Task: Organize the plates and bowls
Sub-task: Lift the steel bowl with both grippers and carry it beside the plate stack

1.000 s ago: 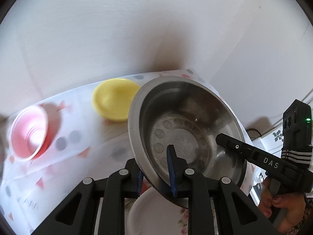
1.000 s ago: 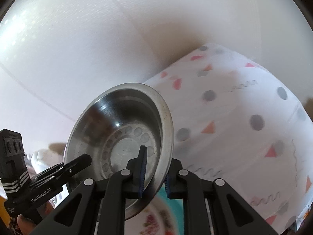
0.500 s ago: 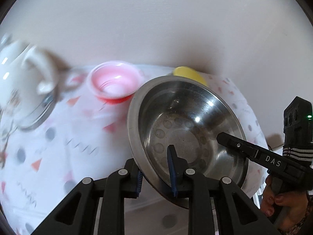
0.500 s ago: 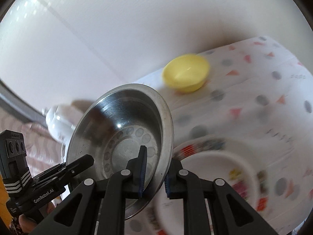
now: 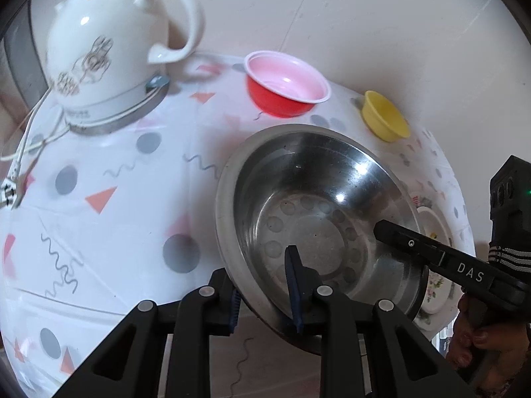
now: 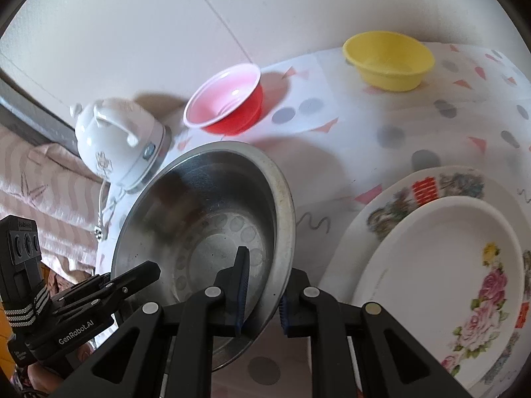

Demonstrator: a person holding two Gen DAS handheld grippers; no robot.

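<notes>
Right now both grippers clamp the same steel bowl (image 5: 318,229), one on each side of its rim. Seen from the left wrist, the left gripper (image 5: 265,293) has one blue pad inside the bowl and the other outside, squeezing the near wall; the right gripper (image 5: 431,252) reaches in from the far right side, with a hand (image 5: 481,351) on its grip. Seen from the right wrist, the right gripper (image 6: 260,293) pinches the rim the same way, one pad inside and one outside, both pressed tight. The bowl is tilted and carried above a white tablecloth (image 5: 109,232) printed with dots and triangles. Beyond the left jaws stand a red bowl (image 5: 285,89) and, further right, a yellow bowl (image 5: 385,121); a white kettle (image 5: 109,46) sits beyond and to the left. Just right of the right jaws, a small flowered plate (image 6: 458,265) lies stacked on a larger patterned plate (image 6: 441,182)
</notes>
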